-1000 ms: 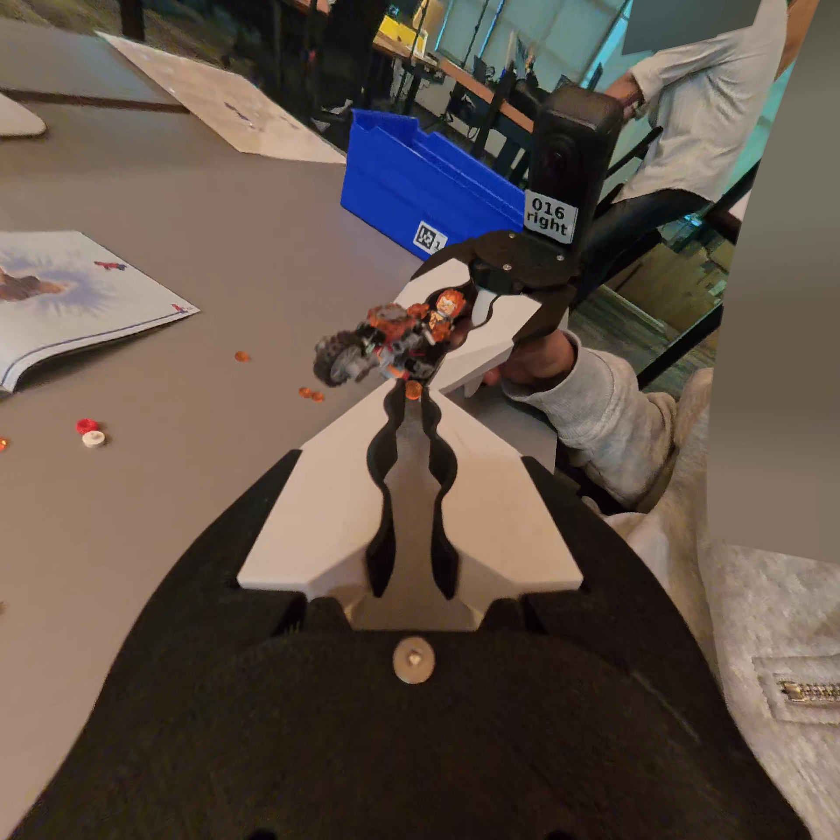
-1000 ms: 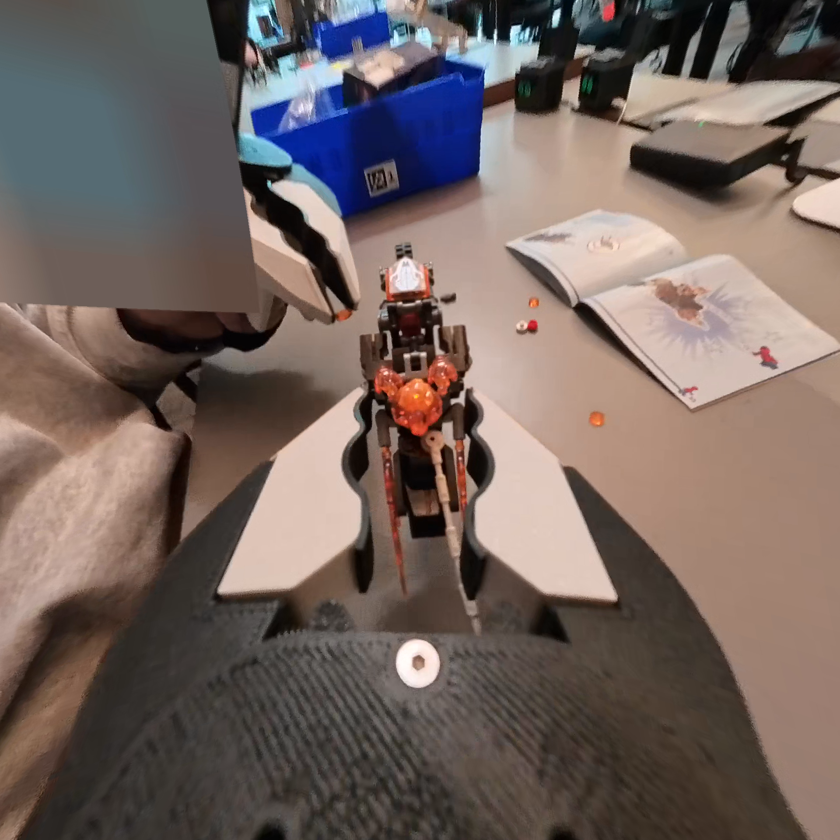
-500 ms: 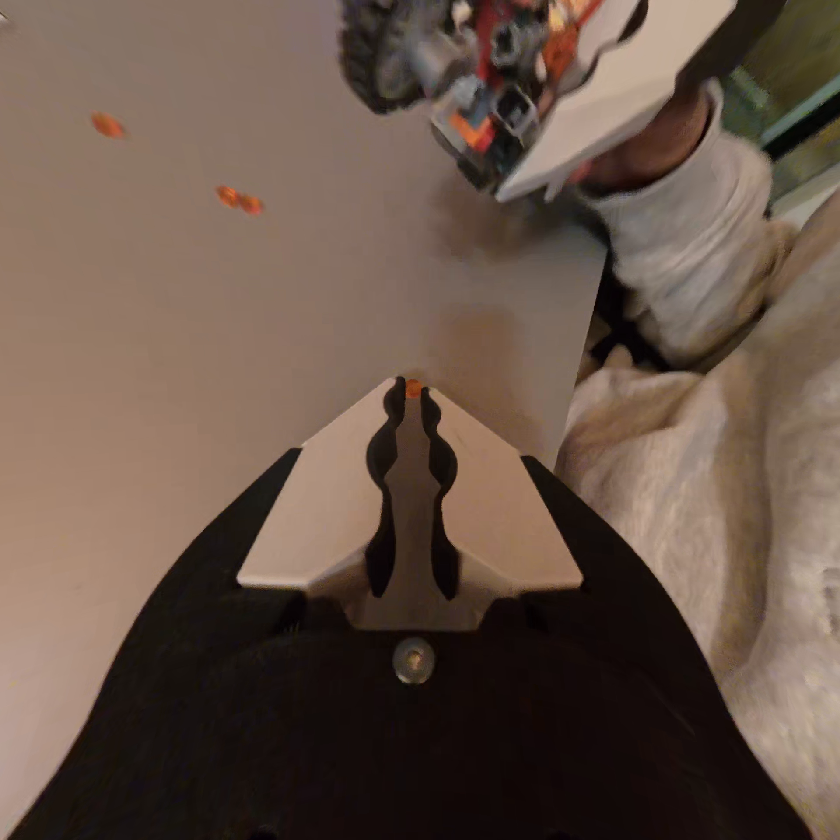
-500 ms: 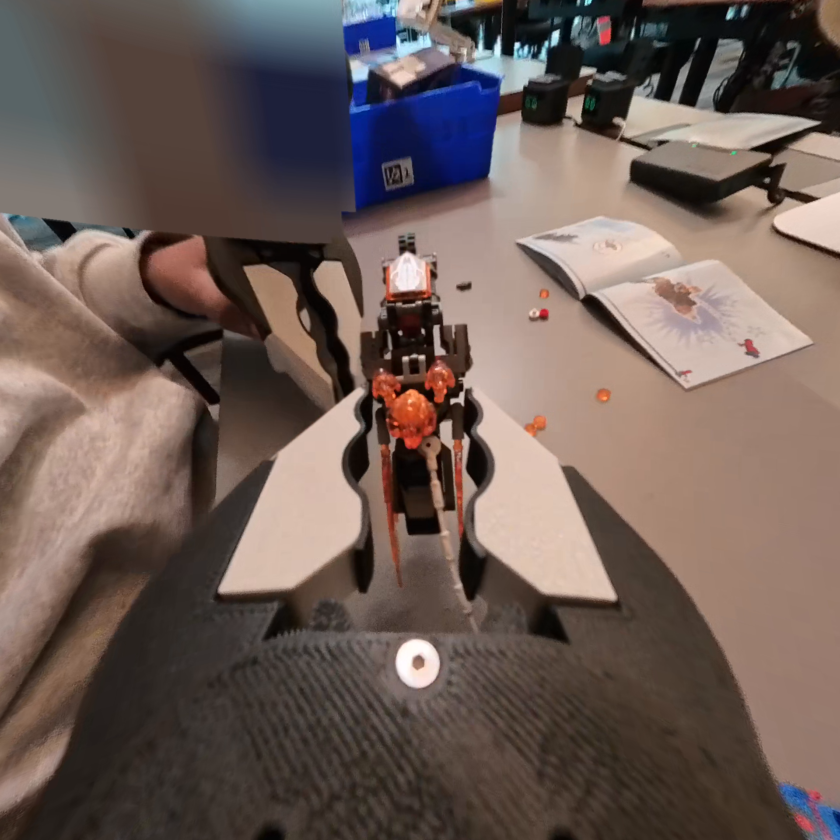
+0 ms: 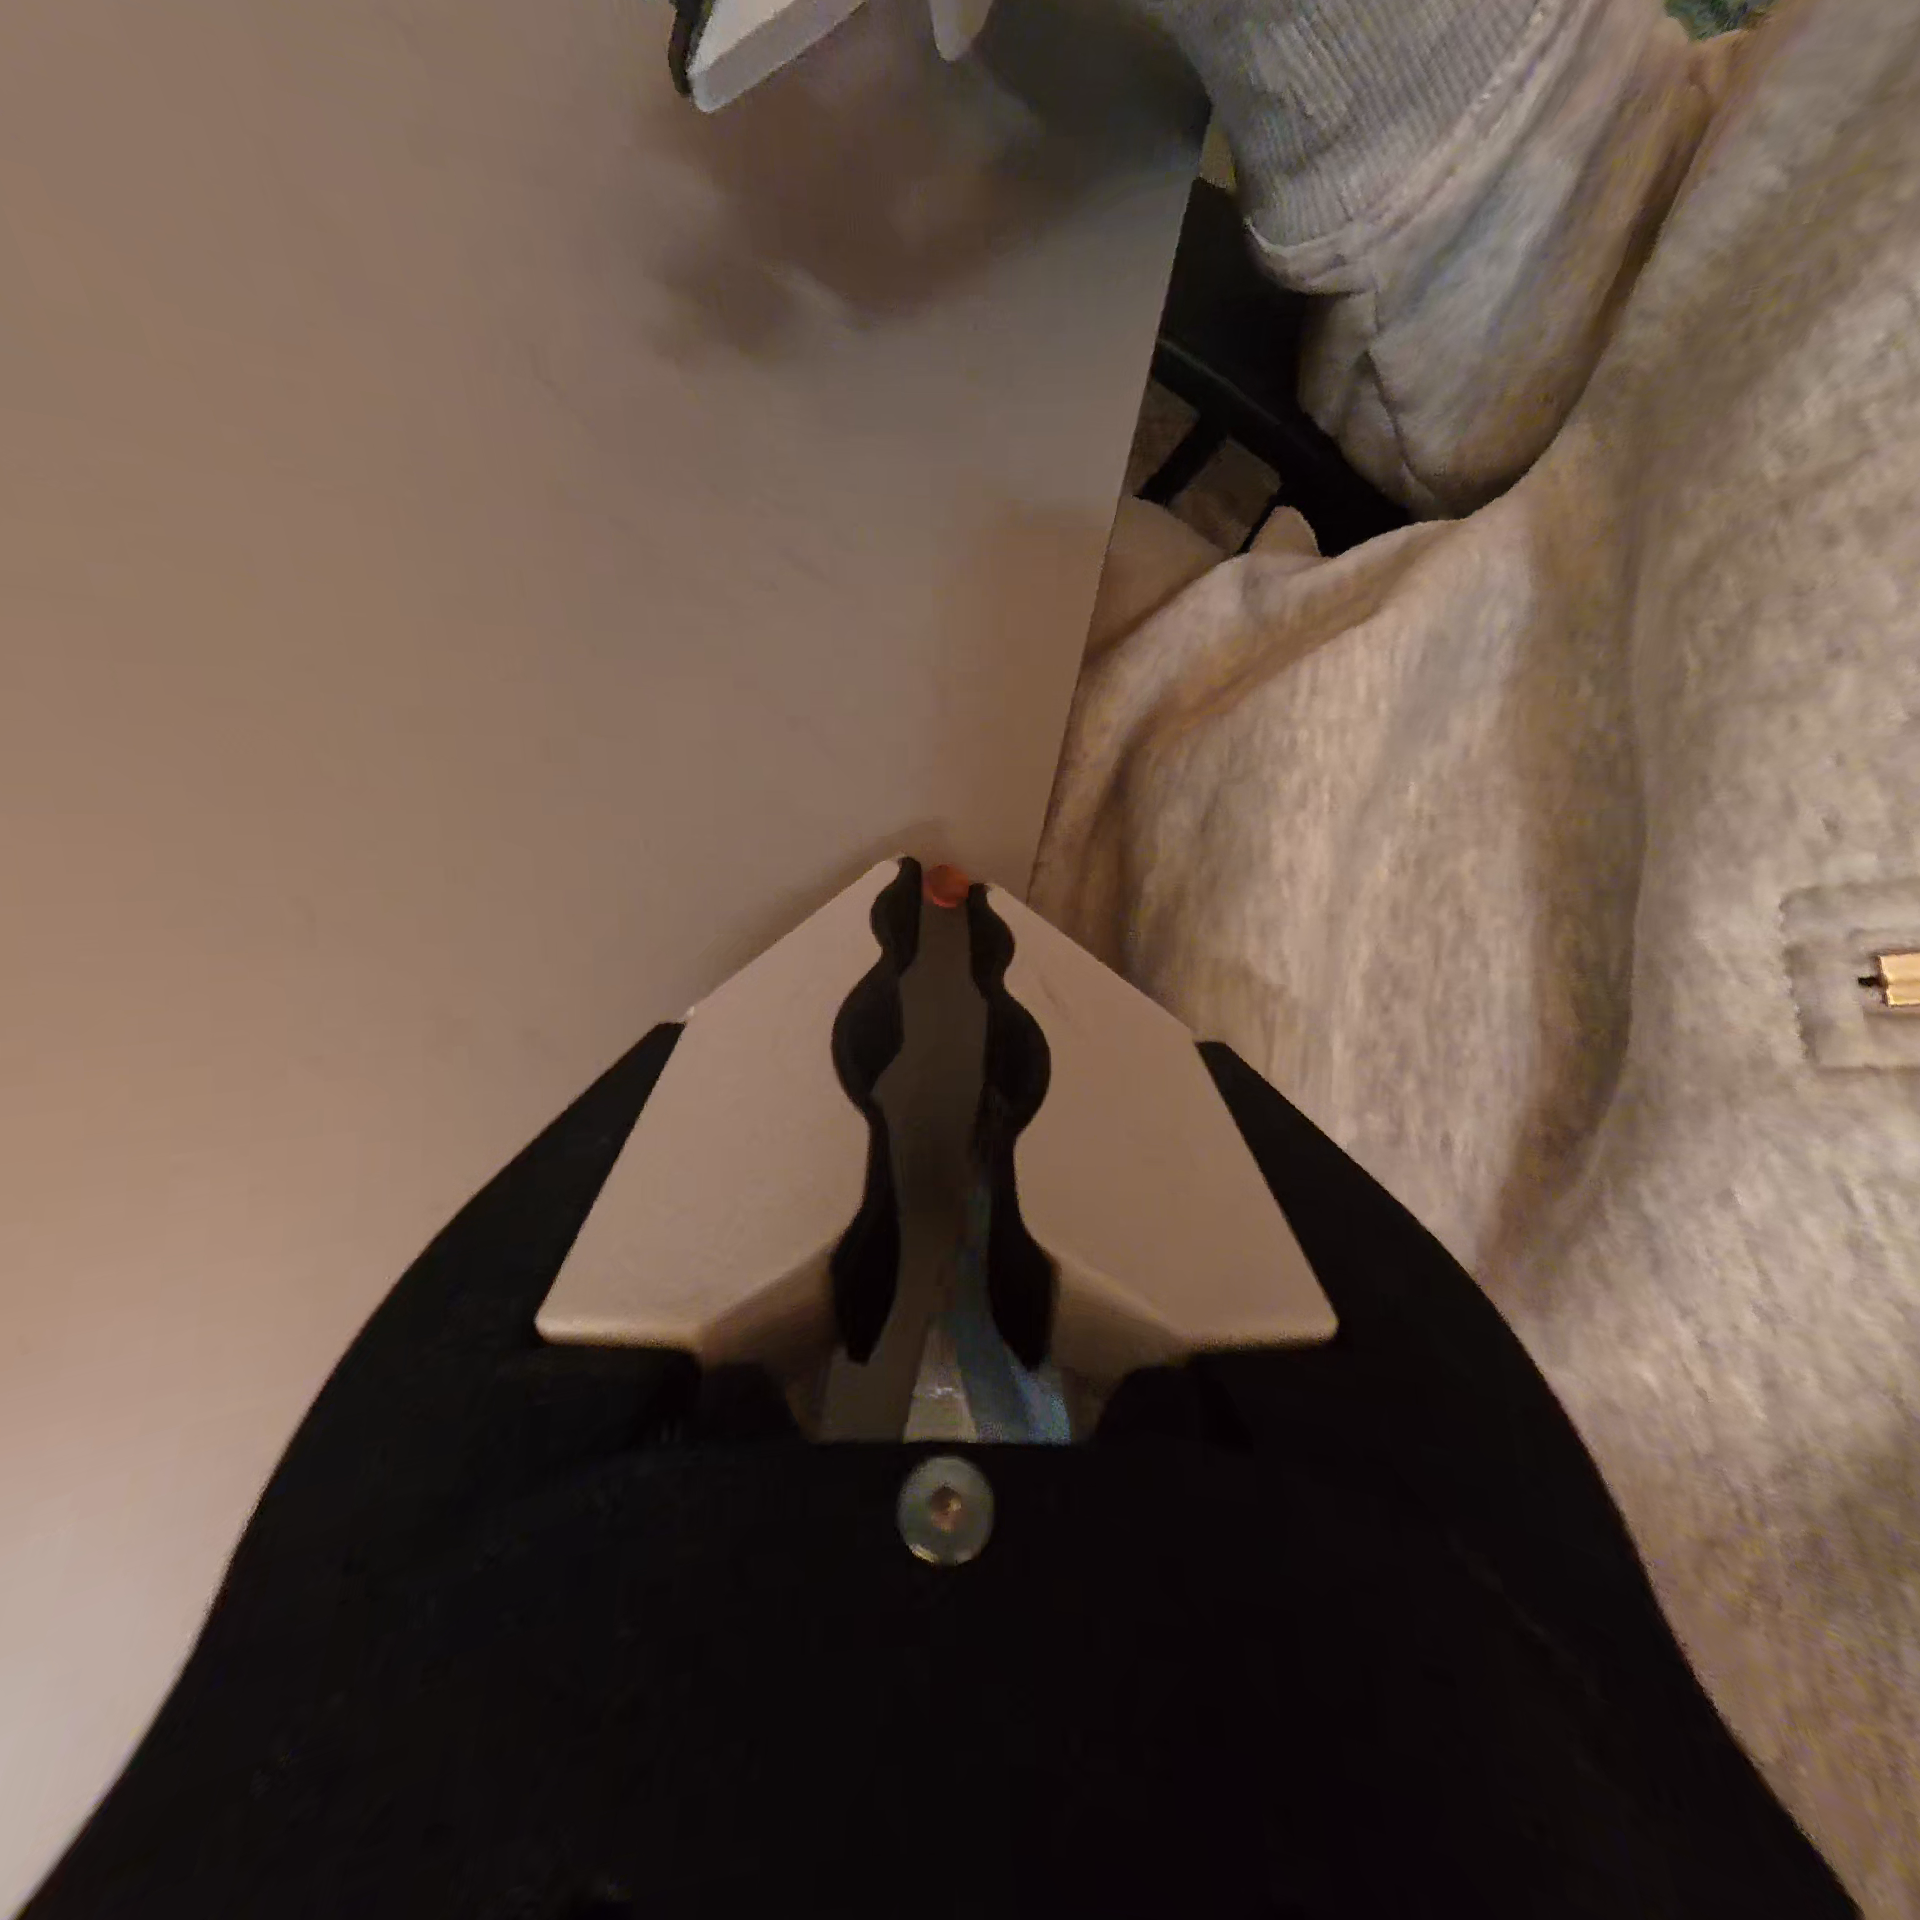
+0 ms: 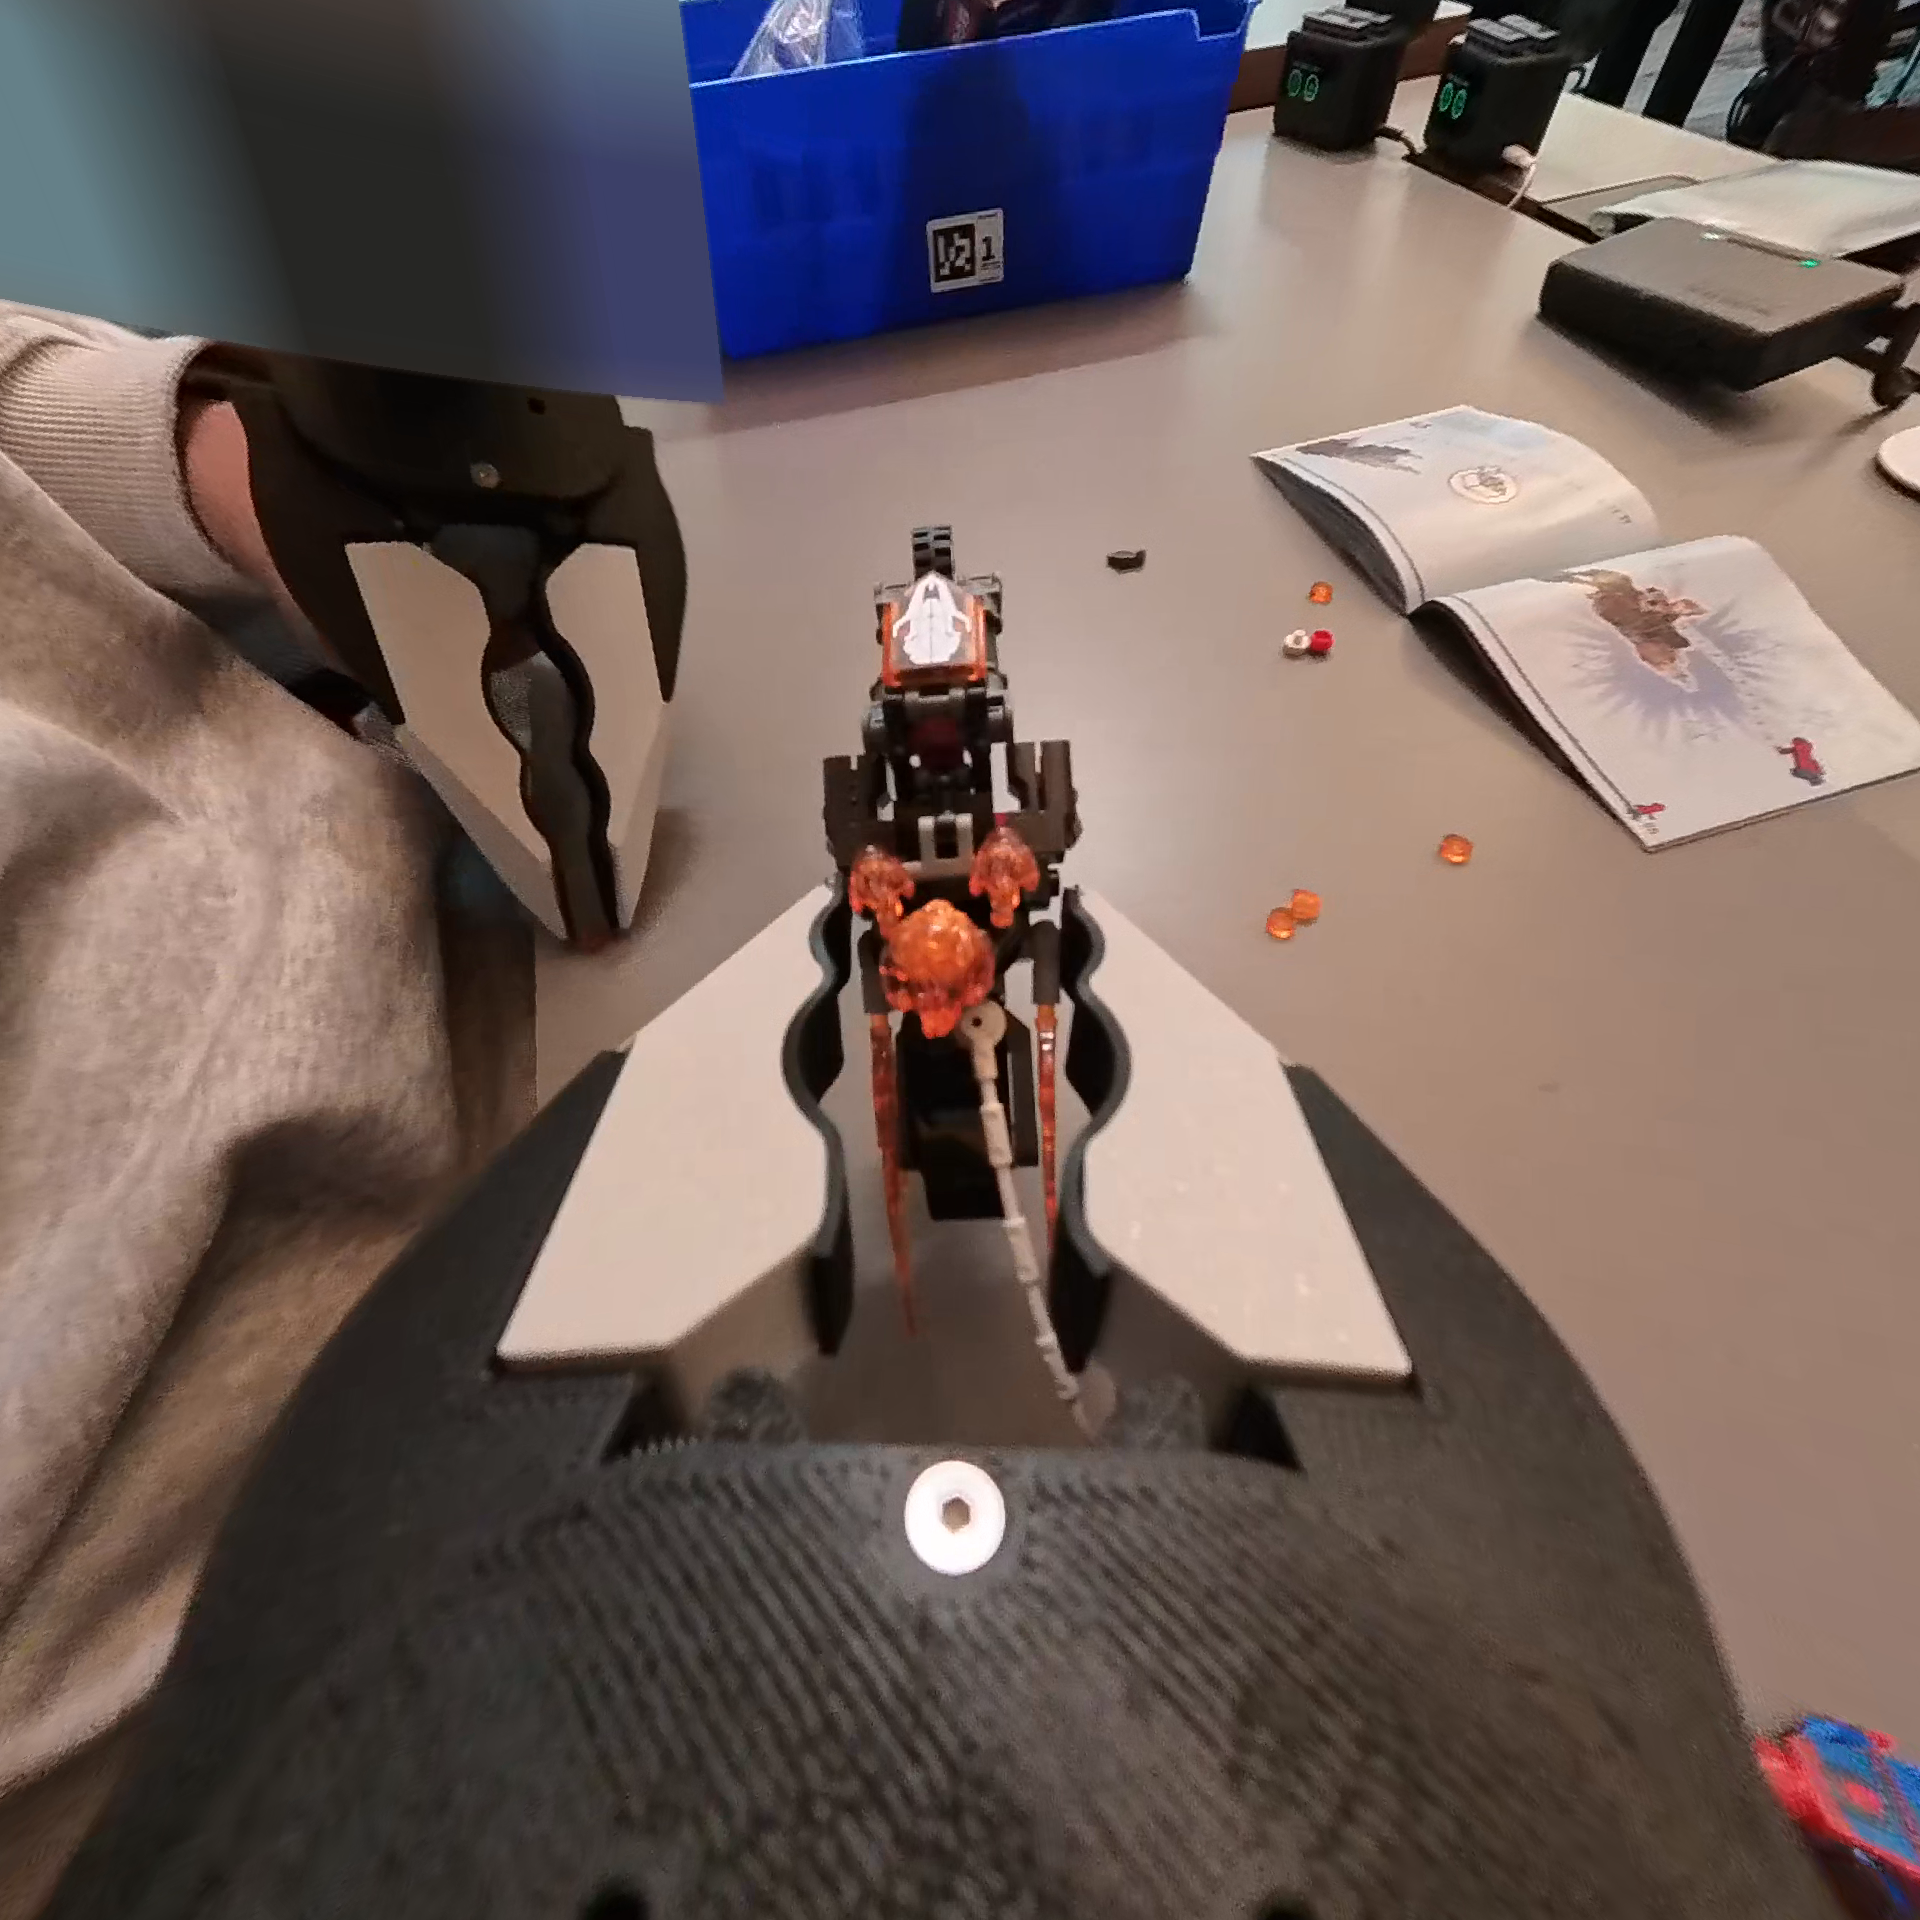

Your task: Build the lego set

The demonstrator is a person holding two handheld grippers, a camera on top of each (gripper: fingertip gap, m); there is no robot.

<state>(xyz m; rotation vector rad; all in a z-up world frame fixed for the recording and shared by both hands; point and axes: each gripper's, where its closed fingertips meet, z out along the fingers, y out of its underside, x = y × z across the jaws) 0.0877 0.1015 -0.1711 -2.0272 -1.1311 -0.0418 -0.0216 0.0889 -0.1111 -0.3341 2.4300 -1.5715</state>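
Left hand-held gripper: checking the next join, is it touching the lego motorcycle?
Apart. The right wrist view shows table between the left hand-held gripper and the lego motorcycle.

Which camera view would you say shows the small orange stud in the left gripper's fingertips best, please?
The left wrist view: the orange stud sits pinched at the left gripper tips, seen close. The right wrist view shows that gripper from the side, pointing down, with only a faint reddish hint at its tips.
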